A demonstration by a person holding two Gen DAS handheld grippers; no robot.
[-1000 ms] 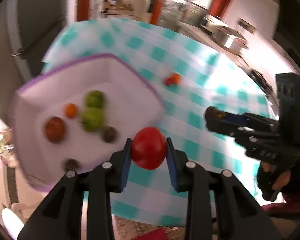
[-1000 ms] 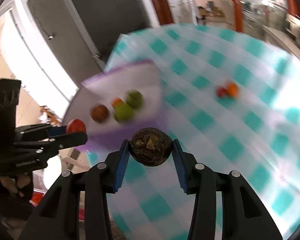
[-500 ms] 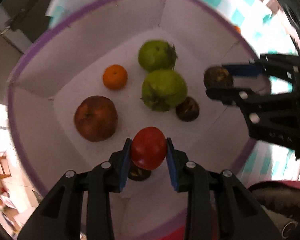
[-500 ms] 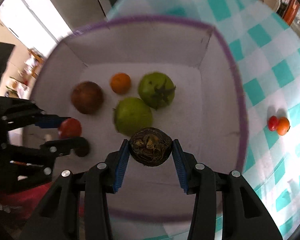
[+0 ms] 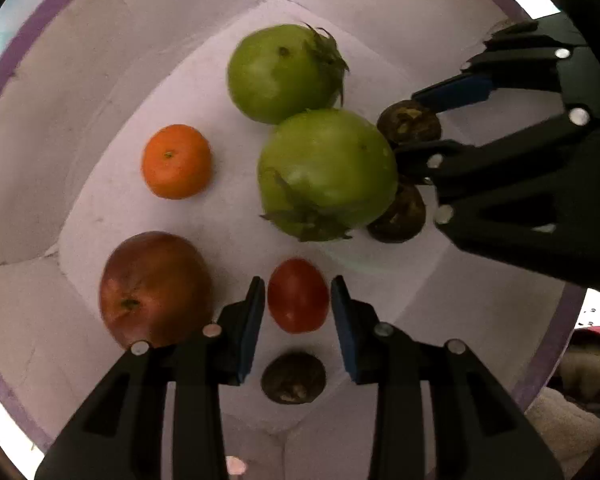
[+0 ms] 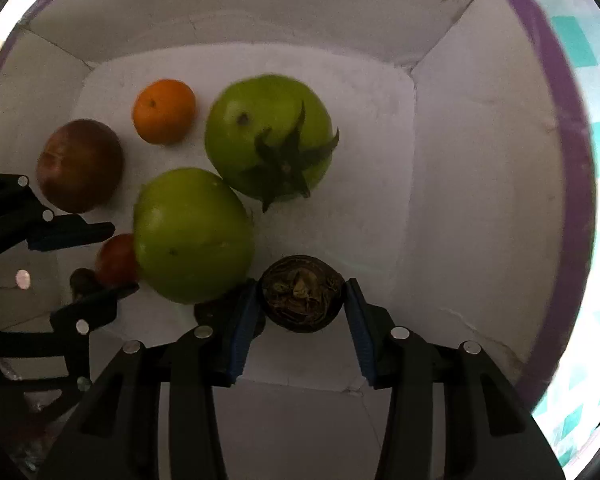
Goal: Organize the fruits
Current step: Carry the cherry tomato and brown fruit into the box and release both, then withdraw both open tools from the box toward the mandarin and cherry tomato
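Observation:
Both grippers are down inside a white bin with a purple rim (image 5: 4, 68). My left gripper (image 5: 298, 304) is open, with a small red tomato (image 5: 298, 295) lying between its pads with gaps on both sides. My right gripper (image 6: 300, 304) is open around a dark brown wrinkled fruit (image 6: 302, 294), with a gap at each pad; this fruit also shows in the left wrist view (image 5: 410, 122). Two green tomatoes (image 5: 326, 172) (image 5: 280, 72), a small orange (image 5: 176, 161), a red-brown apple (image 5: 154, 288) and two more dark fruits (image 5: 294, 377) (image 5: 400, 214) lie on the bin floor.
The bin walls (image 6: 480, 160) rise close around both grippers. A teal-and-white checked tablecloth (image 6: 596, 132) shows beyond the bin's right rim. The near green tomato (image 6: 192, 236) sits right beside my right gripper's left finger.
Both grippers have dropped lower into the bin and opened. The red tomato and the dark fruit, held a moment ago, now sit loose between the pads.

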